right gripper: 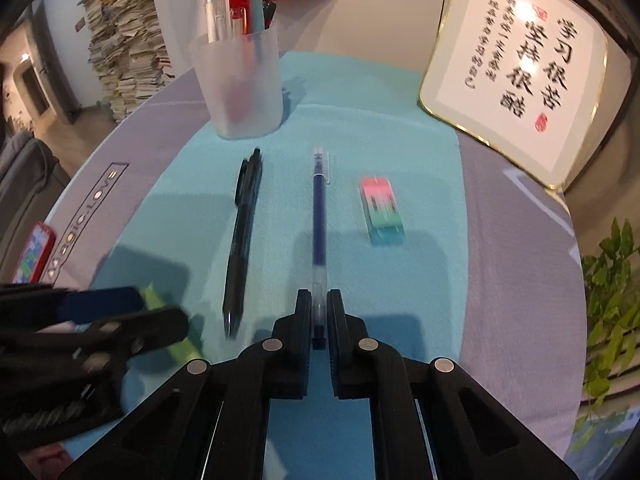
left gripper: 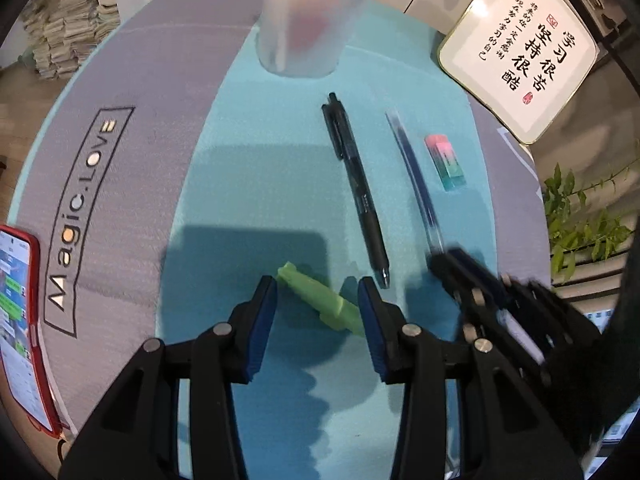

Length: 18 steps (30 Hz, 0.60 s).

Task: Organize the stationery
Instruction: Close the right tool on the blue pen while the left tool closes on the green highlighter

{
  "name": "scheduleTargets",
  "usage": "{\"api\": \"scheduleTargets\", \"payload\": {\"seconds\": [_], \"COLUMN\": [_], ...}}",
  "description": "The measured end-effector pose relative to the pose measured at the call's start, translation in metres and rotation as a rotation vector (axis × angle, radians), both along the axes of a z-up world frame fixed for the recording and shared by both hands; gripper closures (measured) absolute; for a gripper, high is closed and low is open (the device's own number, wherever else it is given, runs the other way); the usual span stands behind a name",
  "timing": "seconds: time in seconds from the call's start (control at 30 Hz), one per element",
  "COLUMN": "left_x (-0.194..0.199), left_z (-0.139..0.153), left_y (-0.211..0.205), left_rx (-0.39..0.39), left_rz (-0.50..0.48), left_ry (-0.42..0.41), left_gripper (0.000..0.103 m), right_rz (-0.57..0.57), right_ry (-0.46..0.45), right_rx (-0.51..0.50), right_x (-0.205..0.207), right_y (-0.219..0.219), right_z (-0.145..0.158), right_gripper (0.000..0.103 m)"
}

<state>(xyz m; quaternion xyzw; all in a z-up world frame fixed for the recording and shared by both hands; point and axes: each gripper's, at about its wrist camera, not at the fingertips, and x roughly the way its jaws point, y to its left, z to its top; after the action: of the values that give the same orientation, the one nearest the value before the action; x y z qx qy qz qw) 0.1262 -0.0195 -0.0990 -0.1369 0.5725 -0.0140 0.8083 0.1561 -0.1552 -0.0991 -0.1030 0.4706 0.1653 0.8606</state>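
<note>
Blur smears the far gripper in each view, so neither cam confirms the other's grip. Left wrist view, lower centre: left gripper (left gripper: 318, 292) stands partly open w/ blue pads either side of a green marker-like piece (left gripper: 320, 300); its right end is hidden behind the right-hand pad, and pads look clear of it, though contact there can't be told. Lower right of that view, right gripper (left gripper: 452, 258) is a dark smear over the near end of the blue refill pen (left gripper: 412, 168). Right wrist view, bottom centre: right gripper (right gripper: 319, 312) is closed on the blue refill pen (right gripper: 319, 216), jaws pinching its clear tip end, the very tip hidden between the fingers; barrel runs straight up-frame, dark blue w/ clear ends. Lower left of that view, left gripper (right gripper: 120, 316) is blurred and covers most of the green piece (right gripper: 154, 298). Mid-frame on the teal mat (right gripper: 420, 160), a black click pen (right gripper: 242, 236) lies left of the blue one, a pink-to-teal eraser (right gripper: 380, 212) right of it, all apart. Further up, frosted pen cup (right gripper: 242, 88) shows its pens only in the right view; left view cuts its top off. Framed calligraphy sign (right gripper: 516, 68) upper right. Red-cased phone (left gripper: 20, 320) at left edge, screen readable only in left view.
</note>
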Motion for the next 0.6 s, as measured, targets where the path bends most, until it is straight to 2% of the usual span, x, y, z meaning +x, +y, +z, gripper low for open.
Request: {"api": "scheduleTargets", "payload": {"seconds": [0.03, 0.1, 0.2, 0.37, 0.47, 0.57, 0.6], "left_x": [0.001, 0.003, 0.004, 0.002, -0.005, -0.015, -0.018], "left_z": [0.0, -0.001, -0.002, -0.002, -0.002, -0.002, -0.003], "left_y": [-0.001, -0.004, -0.008, -0.016, -0.013, -0.009, -0.006], "left_rx": [-0.004, -0.008, 0.006, 0.08, 0.089, 0.101, 0.105], "left_rz": [0.001, -0.007, -0.048, -0.166, -0.228, -0.267, -0.279], "left_ry": [0.005, 0.003, -0.004, -0.011, 0.003, 0.002, -0.001], "left_gripper": [0.064, 0.085, 0.089, 0.09, 0.09, 0.09, 0.09], "right_rz": [0.005, 0.014, 0.012, 0.064, 0.082, 0.07, 0.077], "right_ry": [0.007, 0.023, 0.056, 0.135, 0.126, 0.08, 0.073], "right_rx": [0.002, 0.001, -0.009, -0.011, -0.021, -0.041, -0.036], "right_x": [-0.006, -0.019, -0.04, -0.071, -0.074, -0.064, -0.058], "right_y": [-0.004, -0.012, -0.026, -0.036, -0.036, -0.034, -0.032], "right_z": [0.001, 0.003, 0.004, 0.0, 0.002, 0.01, 0.013], "right_gripper": [0.095, 0.095, 0.095, 0.095, 0.095, 0.084, 0.075]}}
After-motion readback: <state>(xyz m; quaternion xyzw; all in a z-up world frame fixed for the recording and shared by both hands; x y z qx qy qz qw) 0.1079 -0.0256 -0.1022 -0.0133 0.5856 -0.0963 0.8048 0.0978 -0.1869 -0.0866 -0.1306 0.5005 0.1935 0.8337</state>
